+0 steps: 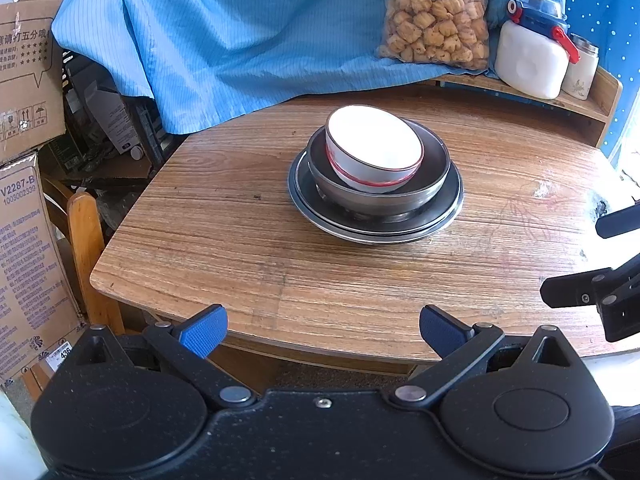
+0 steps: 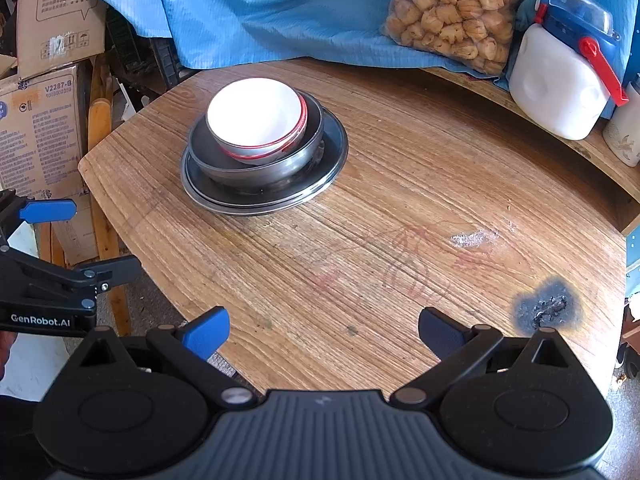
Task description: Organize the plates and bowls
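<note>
One stack stands on the wooden table: a white bowl with a red band sits tilted inside a grey metal bowl, which rests on stacked metal plates. My left gripper hangs open over the table's near edge, well short of the stack, nothing between its blue pads. My right gripper is open too, over the near middle of the table, right of the stack. The left gripper shows at the left edge of the right wrist view.
A blue cloth drapes behind the table. On a raised wooden shelf at the back right sit a bag of cookies, a white jug with blue lid and a small jar. Cardboard boxes and a wooden chair stand left. A dark burn mark is near my right gripper.
</note>
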Available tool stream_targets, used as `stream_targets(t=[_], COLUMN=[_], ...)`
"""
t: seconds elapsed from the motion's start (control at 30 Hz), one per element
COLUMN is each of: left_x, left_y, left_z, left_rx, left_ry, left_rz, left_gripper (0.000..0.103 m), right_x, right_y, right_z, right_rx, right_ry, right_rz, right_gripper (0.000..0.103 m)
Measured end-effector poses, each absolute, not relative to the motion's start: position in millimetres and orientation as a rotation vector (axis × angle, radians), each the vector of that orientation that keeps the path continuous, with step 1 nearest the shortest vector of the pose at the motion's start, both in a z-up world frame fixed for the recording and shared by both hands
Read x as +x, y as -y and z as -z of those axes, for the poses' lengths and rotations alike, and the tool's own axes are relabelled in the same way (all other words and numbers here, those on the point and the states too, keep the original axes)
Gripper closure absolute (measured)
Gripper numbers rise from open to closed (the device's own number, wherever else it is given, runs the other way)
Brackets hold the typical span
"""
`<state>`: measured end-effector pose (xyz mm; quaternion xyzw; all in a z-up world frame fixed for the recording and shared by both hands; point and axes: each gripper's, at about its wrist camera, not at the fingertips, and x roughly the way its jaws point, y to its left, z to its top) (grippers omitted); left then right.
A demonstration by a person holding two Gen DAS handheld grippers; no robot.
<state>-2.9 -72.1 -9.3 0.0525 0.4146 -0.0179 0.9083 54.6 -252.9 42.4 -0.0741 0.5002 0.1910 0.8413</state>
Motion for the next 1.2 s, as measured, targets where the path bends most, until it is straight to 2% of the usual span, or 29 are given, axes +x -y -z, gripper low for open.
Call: stream_targets(t=[1.2], left_x=[-1.0], left_y=[70.9], left_z=[11.3], left_rx=[0.097], left_ry=[-0.856], left_rz=[0.036], left_gripper=[0.001], right_x=[55.8], right_y=[251.9], right_z=[-41.7], right_rx=[-0.159], right_ry=[-1.059], right_rz=[-0.403], right_gripper=[0.000])
